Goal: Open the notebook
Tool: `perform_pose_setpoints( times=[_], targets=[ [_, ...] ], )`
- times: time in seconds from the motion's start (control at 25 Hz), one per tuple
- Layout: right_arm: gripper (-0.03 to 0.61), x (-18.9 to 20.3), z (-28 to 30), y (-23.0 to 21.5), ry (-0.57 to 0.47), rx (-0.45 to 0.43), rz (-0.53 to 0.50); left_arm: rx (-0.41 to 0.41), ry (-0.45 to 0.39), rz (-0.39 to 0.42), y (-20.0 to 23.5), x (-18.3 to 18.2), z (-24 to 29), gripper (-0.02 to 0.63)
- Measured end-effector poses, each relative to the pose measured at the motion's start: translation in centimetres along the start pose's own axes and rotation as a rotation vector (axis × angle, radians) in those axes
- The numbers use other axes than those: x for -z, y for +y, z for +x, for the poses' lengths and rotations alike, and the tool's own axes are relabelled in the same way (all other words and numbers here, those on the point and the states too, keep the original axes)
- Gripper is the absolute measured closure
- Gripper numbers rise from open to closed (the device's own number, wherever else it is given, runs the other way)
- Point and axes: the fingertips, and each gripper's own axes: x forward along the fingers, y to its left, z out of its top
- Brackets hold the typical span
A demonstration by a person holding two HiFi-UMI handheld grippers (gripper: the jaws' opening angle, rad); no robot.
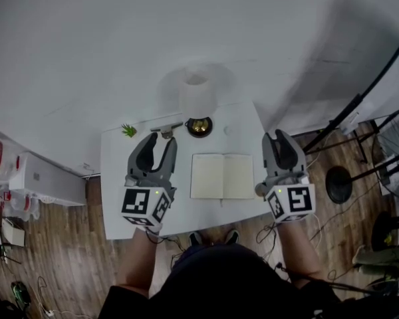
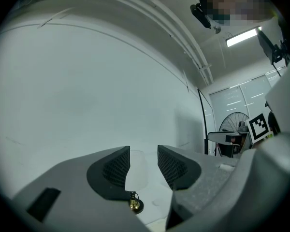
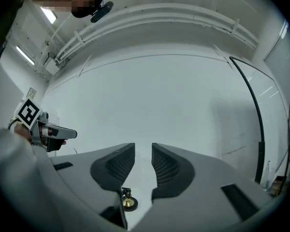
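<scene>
One notebook [image 1: 222, 176] lies in the middle of the white worktop [image 1: 116, 198], flat, with both pages showing, so I judge that the opening is already done and the task is at its end or very near it.

Two hand-held grippers are raised above the worktop, the left hand-held gripper [image 1: 159, 141] to the left of the notebook and the right hand-held gripper [image 1: 280, 138] to its right; neither touches it. In the left gripper view the jaws stand apart with nothing between them, and in the right gripper view the jaws also stand apart, a little narrower, and hold nothing.

The next move probably calls only for keeping both away from the pages. If a page rises, one jaw could press it flat.

Behind the notebook I count one brass bell [image 1: 199, 126], one white cylinder [image 1: 197, 95], one small green plant [image 1: 128, 130] and one grey object [image 1: 166, 129] that I cannot identify.
</scene>
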Motion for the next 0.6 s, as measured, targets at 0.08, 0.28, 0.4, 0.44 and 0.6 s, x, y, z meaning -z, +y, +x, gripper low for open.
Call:
perform_pose_setpoints(
  times=[0.08, 0.28, 0.4, 0.44, 0.6],
  targets=[
    [0.468, -0.02, -0.01, 0.08, 0.004, 0.001, 0.004, 0.002, 0.001, -0.002, 0.12, -0.01, -0.06, 0.439],
    [0.489, -0.36, -0.07, 0.56, -0.010, -0.001, -0.001, -0.002, -0.007, -0.003, 0.56, -0.13, -0.37, 0.439],
    [0.491, -0.47, -0.20, 0.66, -0.009, -0.001, -0.004, -0.005, -0.004, 0.014, 0.53, -0.19, -0.53, 0.439],
    [0.492, -0.51, -0.16, 0.69, -0.010, 0.000, -0.005, -0.006, -0.007, 0.023, 0.57, -0.29, -0.55, 0.439],
    [0.492, -0.39, -0.34, 0.92, -0.006, 0.002, 0.001, -0.008, -0.013, 0.028, 0.83, -0.50, -0.96, 0.440]
  ],
)
